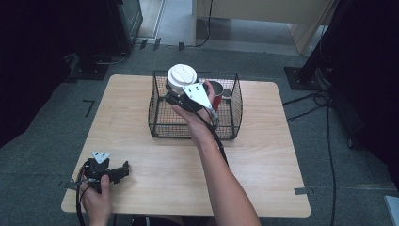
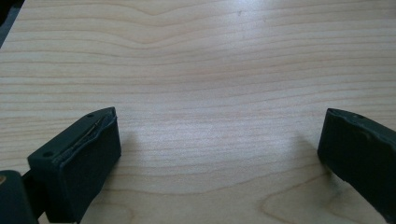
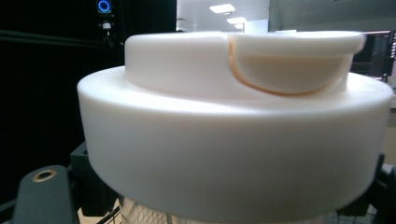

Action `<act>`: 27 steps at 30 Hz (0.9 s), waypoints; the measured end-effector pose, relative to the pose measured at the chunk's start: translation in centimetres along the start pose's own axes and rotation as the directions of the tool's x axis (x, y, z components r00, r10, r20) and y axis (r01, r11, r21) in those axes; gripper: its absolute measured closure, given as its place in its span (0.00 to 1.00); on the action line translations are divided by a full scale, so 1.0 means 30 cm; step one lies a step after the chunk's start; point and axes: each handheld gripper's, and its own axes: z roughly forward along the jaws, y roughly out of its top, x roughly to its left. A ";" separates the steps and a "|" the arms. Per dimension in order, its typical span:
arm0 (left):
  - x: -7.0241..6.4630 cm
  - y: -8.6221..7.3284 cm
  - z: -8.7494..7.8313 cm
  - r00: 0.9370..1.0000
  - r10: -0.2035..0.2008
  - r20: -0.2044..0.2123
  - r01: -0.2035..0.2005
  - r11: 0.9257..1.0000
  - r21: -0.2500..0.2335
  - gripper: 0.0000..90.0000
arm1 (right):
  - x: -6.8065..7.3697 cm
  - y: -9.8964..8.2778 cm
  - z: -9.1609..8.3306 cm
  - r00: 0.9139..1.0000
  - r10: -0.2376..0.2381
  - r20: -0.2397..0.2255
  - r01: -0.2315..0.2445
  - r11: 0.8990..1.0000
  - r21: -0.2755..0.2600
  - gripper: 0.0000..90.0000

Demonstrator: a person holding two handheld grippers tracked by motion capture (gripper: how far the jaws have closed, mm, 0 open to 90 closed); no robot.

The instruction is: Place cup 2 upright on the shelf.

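A white-lidded cup (image 1: pixel 181 76) is held upright over the far left part of a black wire basket (image 1: pixel 160 128). My right gripper (image 1: pixel 175 95) is shut on the cup just under its lid. In the right gripper view the white lid (image 3: pixel 233 130) looms close, with a black finger (image 3: pixel 44 196) at its lower left. A red mug (image 1: pixel 217 89) stands inside the basket at the back right. My left gripper (image 1: pixel 123 169) rests low at the table's front left, open, its jaws spread wide over bare wood (image 2: pixel 219 140) with nothing between them.
The basket stands on the far middle of the light wooden table (image 1: pixel 263 179). Cables (image 1: pixel 310 101) and dark stands (image 1: pixel 324 56) lie on the grey floor around it. A small dark object (image 1: pixel 227 93) sits beside the mug in the basket.
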 end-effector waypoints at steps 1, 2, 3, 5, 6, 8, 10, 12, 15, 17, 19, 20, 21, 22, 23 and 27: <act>0.000 0.000 0.000 1.000 0.001 0.000 -0.001 1.000 0.000 0.00 | -0.002 -0.005 0.006 1.000 0.007 -0.008 -0.007 1.000 0.004 0.18; 0.000 0.000 0.000 1.000 0.000 0.000 0.000 1.000 0.000 0.00 | -0.004 -0.010 0.014 1.000 0.013 -0.016 -0.013 1.000 0.002 0.18; 0.000 0.000 0.000 1.000 0.000 0.000 0.000 1.000 0.000 0.00 | -0.004 -0.014 0.021 1.000 0.023 -0.020 -0.023 1.000 0.004 0.18; 0.000 0.000 0.000 1.000 0.001 0.000 -0.001 1.000 0.002 0.00 | -0.003 -0.023 0.035 0.999 0.027 -0.026 -0.027 1.000 0.007 0.18; 0.000 0.000 0.000 1.000 0.001 0.001 -0.001 1.000 0.002 0.00 | -0.001 -0.028 0.042 0.999 0.028 -0.027 -0.028 1.000 0.012 0.18; 0.000 0.000 0.000 1.000 0.001 0.000 -0.001 1.000 0.002 0.00 | 0.006 -0.042 0.056 0.999 0.018 -0.033 -0.017 1.000 0.023 0.18; 0.000 0.000 0.000 1.000 0.000 0.000 0.000 1.000 0.001 0.00 | 0.014 -0.059 0.070 0.999 -0.002 -0.038 0.003 0.999 0.034 0.18; 0.000 0.000 0.000 1.000 0.001 0.000 -0.001 1.000 0.002 0.00 | 0.018 -0.074 0.083 0.999 -0.012 -0.048 0.014 0.999 0.044 0.18; 0.000 0.000 0.000 1.000 0.001 0.000 -0.001 1.000 0.001 0.00 | 0.020 -0.092 0.103 0.999 -0.008 -0.053 0.011 0.998 0.064 0.18; 0.000 0.000 0.000 1.000 0.001 0.000 -0.001 1.000 0.001 0.00 | 0.017 -0.101 0.116 0.998 -0.003 -0.065 0.008 0.997 0.074 0.18; 0.000 0.000 0.000 1.000 0.001 0.001 -0.001 1.000 0.002 0.00 | 0.015 -0.112 0.128 0.997 -0.013 -0.072 0.018 0.997 0.079 0.18; 0.000 0.000 0.000 1.000 0.001 0.001 -0.001 1.000 0.002 0.00 | 0.013 -0.116 0.132 0.997 -0.025 -0.072 0.031 0.996 0.084 0.18; 0.000 0.000 0.000 1.000 0.002 0.001 -0.002 1.000 0.001 0.00 | 0.013 -0.122 0.137 0.997 -0.029 -0.067 0.036 0.995 0.095 0.18; 0.000 0.000 0.000 1.000 0.001 0.001 -0.001 1.000 0.001 0.00 | 0.012 -0.127 0.142 0.997 -0.025 -0.066 0.031 0.994 0.101 0.18; 0.000 0.000 0.000 1.000 0.001 0.000 -0.001 1.000 0.002 0.00 | 0.011 -0.132 0.146 0.998 -0.004 -0.068 0.011 0.994 0.112 0.18; 0.001 0.000 -0.001 1.000 0.003 0.000 -0.003 1.000 0.003 0.00 | 0.003 -0.155 0.159 0.998 0.002 -0.065 0.007 0.991 0.137 0.18</act>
